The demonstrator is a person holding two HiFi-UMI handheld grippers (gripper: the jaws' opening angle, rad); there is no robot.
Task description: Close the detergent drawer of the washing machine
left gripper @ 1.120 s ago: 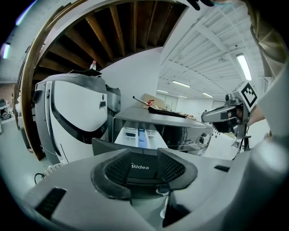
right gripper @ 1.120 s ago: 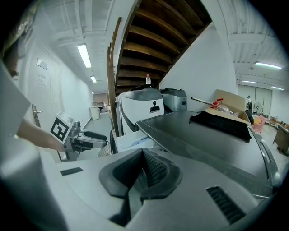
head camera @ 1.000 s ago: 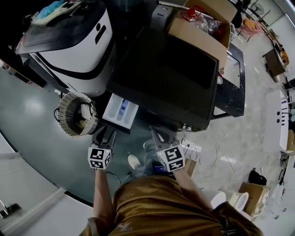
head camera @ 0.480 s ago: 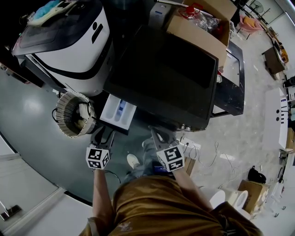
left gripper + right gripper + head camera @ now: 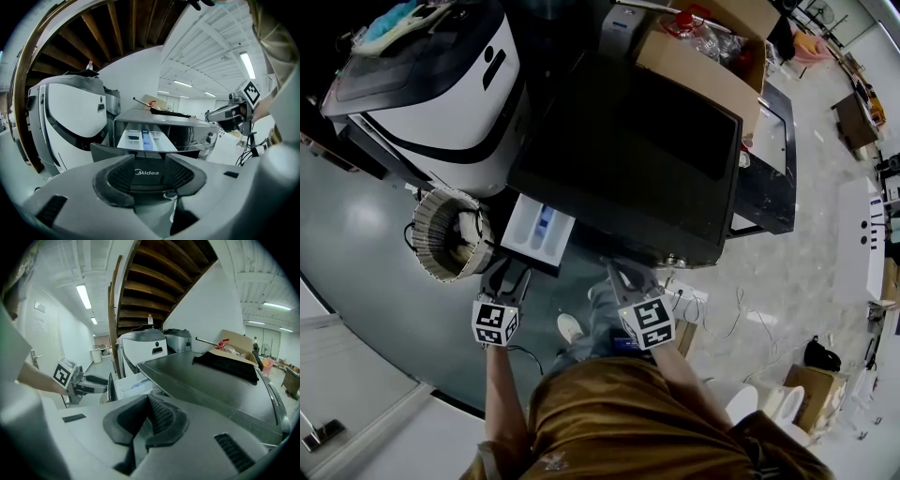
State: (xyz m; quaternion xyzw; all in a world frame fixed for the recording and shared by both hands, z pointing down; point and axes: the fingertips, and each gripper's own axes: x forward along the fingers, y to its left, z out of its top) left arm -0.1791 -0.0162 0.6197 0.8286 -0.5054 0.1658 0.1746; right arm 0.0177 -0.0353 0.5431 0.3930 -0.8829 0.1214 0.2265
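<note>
Workshop with a glossy grey floor and a timber staircase. A dark-topped washing machine stands beside a white machine. The detergent drawer projects from the left end of the washing machine's front. It is drawn well out, with its white compartments open to view from above.

The left hand-held gripper is set squarely before the drawer's dark front panel, pointing slightly downward along the drawer's line of travel. Its jaws have just been opening and stand wide apart, with the panel between the pads but not clamped. This placement probably serves a push rather than a grasp, since spread pads offer a broad face to bear on the panel. Whether the pads already touch the panel cannot be told.

The right hand-held gripper is held before the machine's front to the drawer's right. Its jaws are together on nothing, and it is evidently kept clear of the drawer's path. The drawer is not yet closed, so the task appears to be at its start.
</note>
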